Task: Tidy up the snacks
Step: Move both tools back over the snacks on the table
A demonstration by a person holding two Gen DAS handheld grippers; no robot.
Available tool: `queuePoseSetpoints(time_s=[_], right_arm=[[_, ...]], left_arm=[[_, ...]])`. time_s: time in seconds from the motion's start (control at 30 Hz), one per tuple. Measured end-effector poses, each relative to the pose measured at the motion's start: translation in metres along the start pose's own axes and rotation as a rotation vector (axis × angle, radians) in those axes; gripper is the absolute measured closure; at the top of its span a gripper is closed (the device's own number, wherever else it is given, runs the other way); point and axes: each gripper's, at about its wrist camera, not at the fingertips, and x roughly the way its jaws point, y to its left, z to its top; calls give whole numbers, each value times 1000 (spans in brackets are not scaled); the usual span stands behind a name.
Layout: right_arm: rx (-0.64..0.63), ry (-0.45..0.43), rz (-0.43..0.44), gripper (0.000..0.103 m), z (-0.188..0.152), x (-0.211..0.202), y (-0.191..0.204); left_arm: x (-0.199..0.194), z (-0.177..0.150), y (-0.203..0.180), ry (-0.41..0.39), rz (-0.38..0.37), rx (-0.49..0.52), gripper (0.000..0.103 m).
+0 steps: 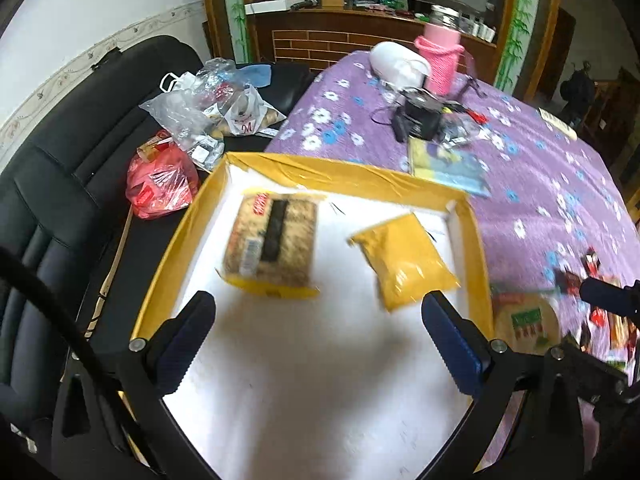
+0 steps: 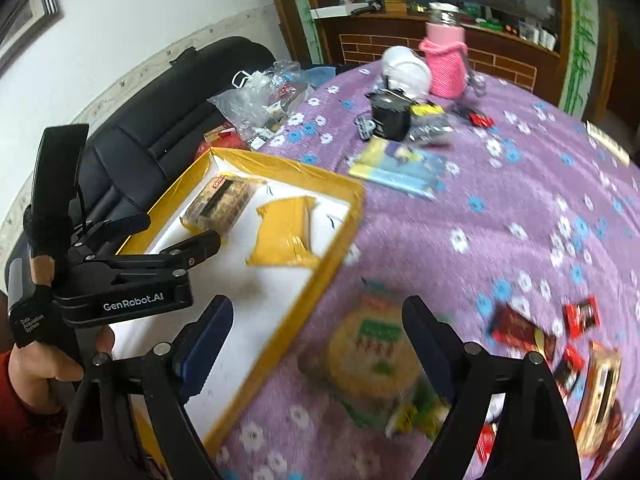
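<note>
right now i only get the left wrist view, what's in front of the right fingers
Observer: A round snack pack with a green label lies on the purple cloth. It shows between the open fingers of the right gripper, not gripped.
Operator: any more snacks past it
Observer: Yes, a dark red packet, a small red packet and a tan box lie further right.
Operator: how near is the yellow box
Observer: The yellow-rimmed box sits just left of the round pack, with cloth showing between them.

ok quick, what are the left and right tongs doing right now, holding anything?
Left tongs: open, holding nothing, above the yellow-rimmed box.
Right tongs: open, holding nothing, above a round snack pack.
</note>
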Motion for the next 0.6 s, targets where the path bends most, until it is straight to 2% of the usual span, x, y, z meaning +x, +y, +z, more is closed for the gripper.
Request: queuePoseSetpoints(time_s=[0.17, 0.33, 0.43, 0.6], right_arm=[[23, -7, 18, 17, -26, -24, -21], [81, -17, 12, 17, -67, -54, -56], [171, -12, -19, 17, -100, -69, -85], [316, -19, -75, 16, -125, -90, -128]], left_arm=[[-21, -15, -19, -12, 1, 20, 0], [-42, -36, -29, -25, -11, 7, 0], [-50, -49, -33, -22, -17, -25, 0], [-57, -63, -47, 1, -49, -51, 0]])
